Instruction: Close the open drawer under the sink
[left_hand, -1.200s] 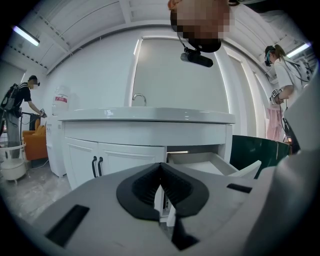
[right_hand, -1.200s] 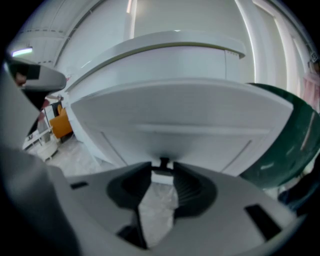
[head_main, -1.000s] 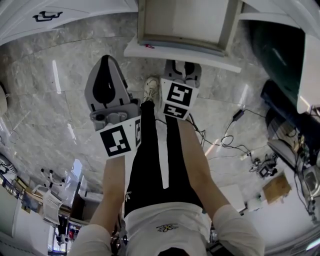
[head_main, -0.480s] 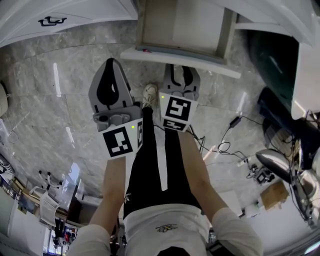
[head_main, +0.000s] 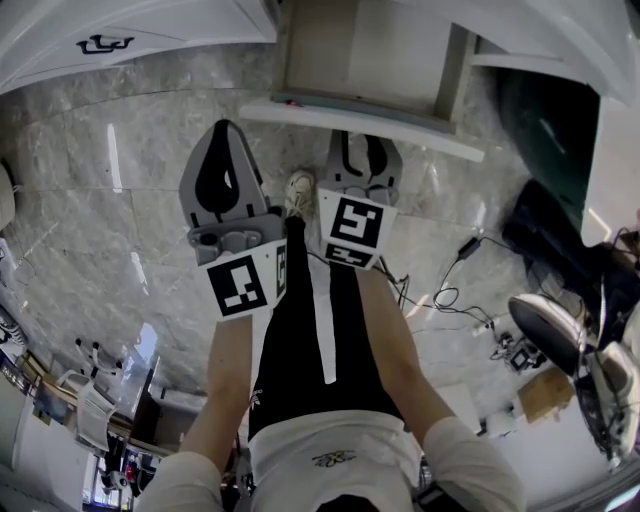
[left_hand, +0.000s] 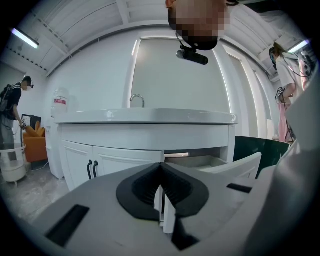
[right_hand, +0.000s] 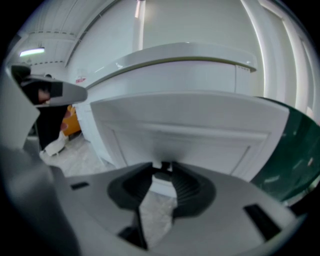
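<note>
The open drawer (right_hand: 200, 120) stands pulled out of the white cabinet (left_hand: 115, 160) below the sink counter (left_hand: 145, 116). Its panelled front fills the space straight ahead of the right gripper (right_hand: 162, 167), whose tips sit low on that front, near its bottom edge. That gripper's jaws have just been closing a little and now stand a narrow way apart, with only floor and the front's lower rim showing through the gap and nothing pinched. Whether the tips already touch the panel is hard to say, since the close view blurs there. The left gripper (left_hand: 161, 166) has its jaws pressed together on nothing and hangs beside the right one, with the drawer ahead of it and off to its right. The step in hand looks like the push. I would set the right tips squarely against the middle of the front rather than its lower lip, drive straight along the drawer's run so it does not skew on its slides, and ease off as the front meets the cabinet face.
</note>
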